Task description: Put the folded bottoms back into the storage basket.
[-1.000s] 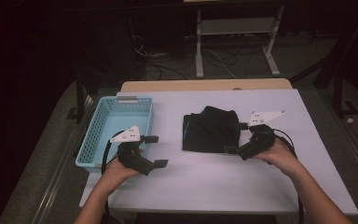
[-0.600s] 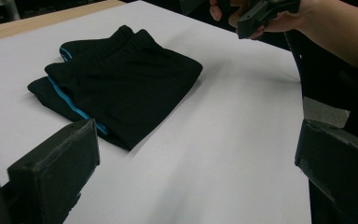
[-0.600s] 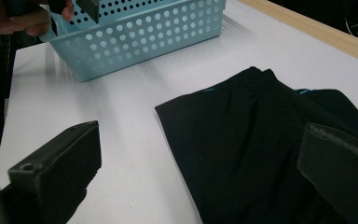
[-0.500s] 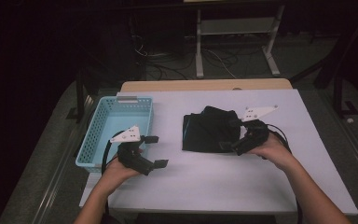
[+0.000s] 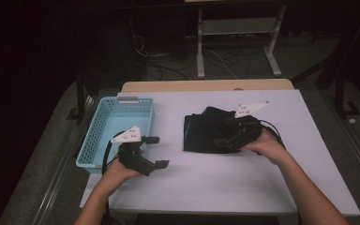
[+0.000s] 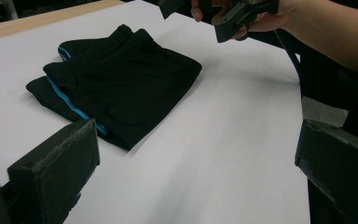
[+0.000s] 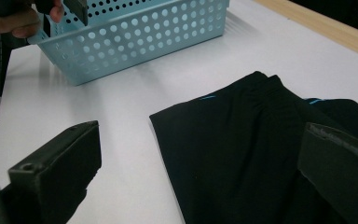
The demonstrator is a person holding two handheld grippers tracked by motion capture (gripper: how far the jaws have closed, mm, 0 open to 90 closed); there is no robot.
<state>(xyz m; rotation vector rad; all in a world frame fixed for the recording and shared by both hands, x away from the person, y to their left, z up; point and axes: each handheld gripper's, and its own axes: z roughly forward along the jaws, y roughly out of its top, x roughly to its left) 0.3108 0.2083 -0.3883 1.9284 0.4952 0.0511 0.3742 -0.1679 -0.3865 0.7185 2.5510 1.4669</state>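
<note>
High view overhead, facing forward-down; gripper views low, close, facing inward; all share folded garment.

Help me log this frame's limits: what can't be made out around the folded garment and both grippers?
- Folded black garment: near-right part hidden by right hand-held gripper, high view.
- Garment's right side cut by frame edge, right gripper view.
- Blue basket: contents too dim, high view.
- Left hand-held gripper: open, empty.

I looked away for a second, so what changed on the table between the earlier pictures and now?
The right gripper moved left, from the garment's right edge to above the folded black garment, jaws open, holding nothing. The left gripper, the garment and the blue basket stayed put.
</note>
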